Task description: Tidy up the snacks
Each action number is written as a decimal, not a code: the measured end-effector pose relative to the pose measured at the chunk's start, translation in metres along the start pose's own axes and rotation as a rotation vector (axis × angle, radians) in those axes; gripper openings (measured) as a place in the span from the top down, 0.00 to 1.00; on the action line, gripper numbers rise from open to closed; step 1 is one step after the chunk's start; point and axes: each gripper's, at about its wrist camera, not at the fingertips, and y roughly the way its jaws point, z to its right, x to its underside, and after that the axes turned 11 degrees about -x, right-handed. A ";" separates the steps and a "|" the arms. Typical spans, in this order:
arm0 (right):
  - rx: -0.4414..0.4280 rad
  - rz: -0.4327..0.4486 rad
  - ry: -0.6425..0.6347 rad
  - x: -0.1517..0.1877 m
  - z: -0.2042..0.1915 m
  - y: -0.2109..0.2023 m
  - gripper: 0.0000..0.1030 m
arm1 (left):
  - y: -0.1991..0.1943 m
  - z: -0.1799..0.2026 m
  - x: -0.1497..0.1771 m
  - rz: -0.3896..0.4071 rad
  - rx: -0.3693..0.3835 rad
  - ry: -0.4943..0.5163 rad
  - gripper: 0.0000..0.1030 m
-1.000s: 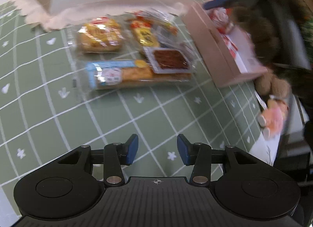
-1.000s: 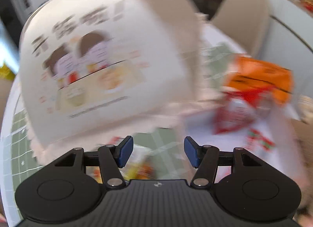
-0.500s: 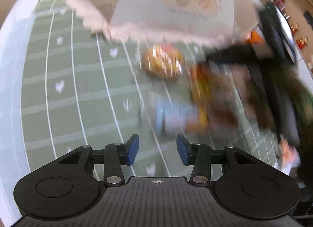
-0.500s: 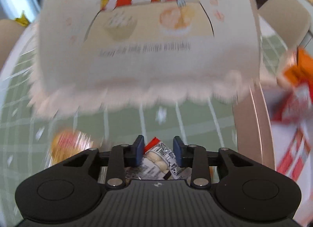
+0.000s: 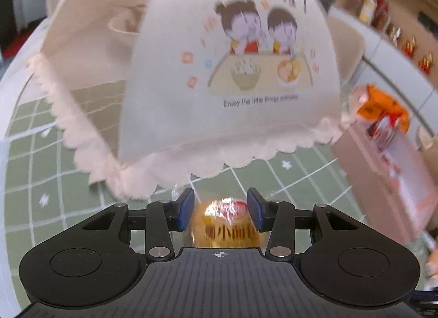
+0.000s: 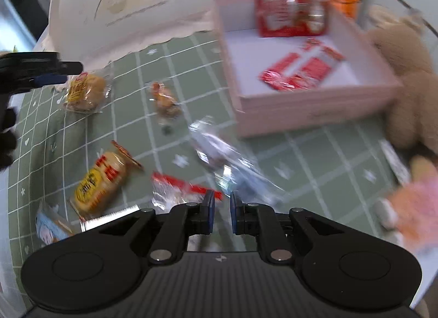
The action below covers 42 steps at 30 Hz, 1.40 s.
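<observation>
My left gripper [image 5: 220, 209] is open, its fingers on either side of a wrapped round bun [image 5: 225, 222] on the green checked tablecloth; the bun also shows in the right wrist view [image 6: 86, 90], with the left gripper [image 6: 52, 74] beside it. My right gripper [image 6: 220, 215] is nearly shut on the edge of a clear wrapped snack [image 6: 232, 164], which is blurred. Other wrapped snacks lie loose: a yellow pack [image 6: 100, 181], a small orange one [image 6: 164, 100], a red-edged one [image 6: 180, 189]. A pink box [image 6: 314, 107] holds red packets [image 6: 299, 71].
A white mesh food cover [image 5: 232, 71] with cartoon children stands on the table just beyond the bun. A brown teddy bear [image 6: 405, 82] and a pink plush toy [image 6: 413, 203] sit to the right of the box. An orange bag [image 5: 383, 112] stands in the box.
My left gripper has moved to straddle the bun. My right gripper has swung from the food cover toward the box and closed on the clear snack.
</observation>
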 end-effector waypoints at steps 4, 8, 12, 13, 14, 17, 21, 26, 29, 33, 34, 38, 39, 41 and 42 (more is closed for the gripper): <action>0.018 0.053 0.013 0.024 0.020 -0.023 0.60 | 0.001 0.017 0.007 -0.021 0.010 0.076 0.55; 0.027 0.056 0.006 0.038 0.023 -0.023 0.56 | -0.020 0.047 0.031 -0.131 0.162 0.227 0.55; 0.040 0.061 -0.061 0.044 0.019 -0.021 0.55 | -0.058 0.078 0.064 -0.139 0.262 0.431 0.55; 0.035 0.067 -0.085 0.042 0.018 -0.021 0.55 | -0.065 0.084 0.070 -0.138 0.259 0.485 0.55; 0.032 0.072 -0.102 0.040 0.015 -0.019 0.55 | -0.069 0.089 0.075 -0.136 0.254 0.527 0.54; 0.019 0.111 -0.169 0.030 0.010 -0.016 0.51 | -0.077 0.097 0.082 -0.155 0.262 0.606 0.54; 0.006 0.141 -0.254 0.011 0.003 -0.003 0.46 | -0.089 0.090 0.084 -0.187 0.354 0.559 0.56; -0.012 0.093 -0.297 -0.018 0.001 0.041 0.45 | -0.091 0.091 0.096 -0.240 0.366 0.609 0.56; -0.023 0.098 -0.272 -0.023 0.001 0.056 0.46 | -0.082 0.092 0.100 -0.236 0.314 0.631 0.56; -0.012 0.079 -0.192 -0.010 0.005 0.047 0.60 | -0.067 0.095 0.100 -0.214 0.259 0.648 0.50; -0.007 0.078 -0.167 -0.003 0.010 0.043 0.60 | -0.065 0.096 0.098 -0.204 0.271 0.647 0.49; 0.006 0.088 -0.047 0.040 0.033 0.016 0.60 | -0.061 0.105 0.095 -0.203 0.302 0.681 0.52; 0.018 0.086 -0.020 0.049 0.037 0.010 0.60 | -0.061 0.108 0.097 -0.215 0.323 0.701 0.53; 0.040 0.088 0.033 0.066 0.045 -0.001 0.59 | -0.060 0.114 0.107 -0.235 0.335 0.767 0.54; 0.047 0.091 0.055 0.072 0.048 -0.006 0.59 | -0.060 0.117 0.113 -0.225 0.321 0.801 0.54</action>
